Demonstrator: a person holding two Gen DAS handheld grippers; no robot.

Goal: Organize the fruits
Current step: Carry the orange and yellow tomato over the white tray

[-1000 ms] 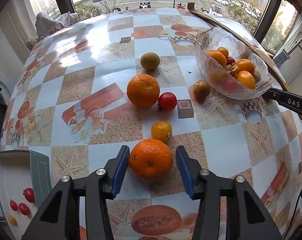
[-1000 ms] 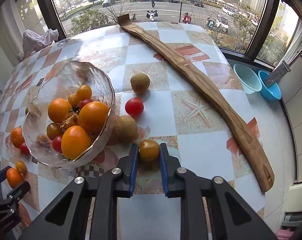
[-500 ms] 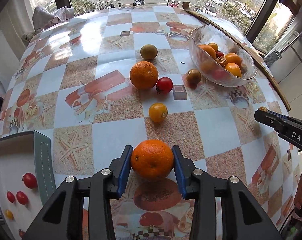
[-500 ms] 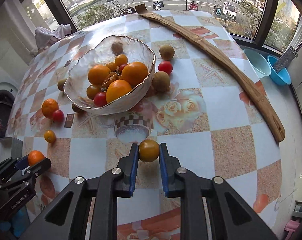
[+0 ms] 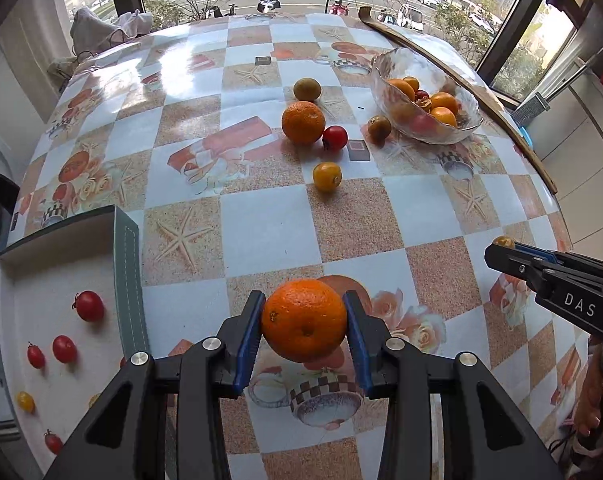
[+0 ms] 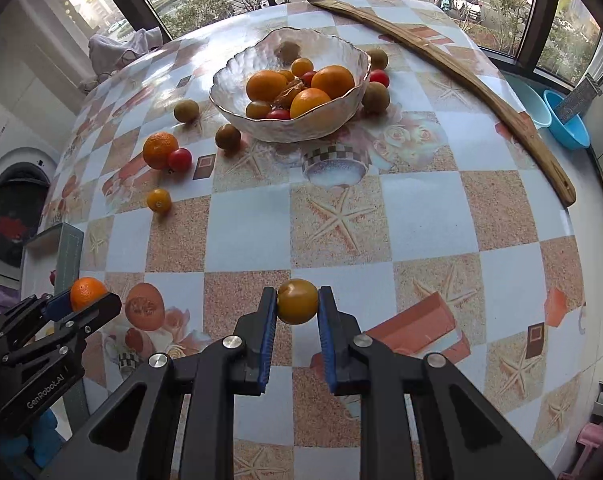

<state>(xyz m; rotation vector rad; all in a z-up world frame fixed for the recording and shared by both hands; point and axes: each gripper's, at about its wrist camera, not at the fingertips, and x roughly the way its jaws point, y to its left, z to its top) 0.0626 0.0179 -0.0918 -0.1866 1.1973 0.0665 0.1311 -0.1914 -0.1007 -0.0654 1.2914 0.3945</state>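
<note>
Both tongs have pulled back and up from the fruit bowl (image 6: 289, 80) since a second ago. Left tongs (image 5: 304, 322) clamp the orange (image 5: 304, 319) across its middle, above the table (image 5: 269, 232), beside the white tray (image 5: 61, 280); firm, weighty, rind grips well. Right tongs (image 6: 297, 304) pinch a small yellow tomato (image 6: 297, 301): light, soft, easily crushed. Both level, pointing forward.

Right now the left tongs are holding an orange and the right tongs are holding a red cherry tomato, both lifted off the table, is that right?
Not quite. The right tongs hold a small yellow-orange fruit, not a red cherry tomato; the right wrist view shows it pinched between the blue pads. The rest stands: the left tongs grip an orange, and both are lifted off the table.
</note>
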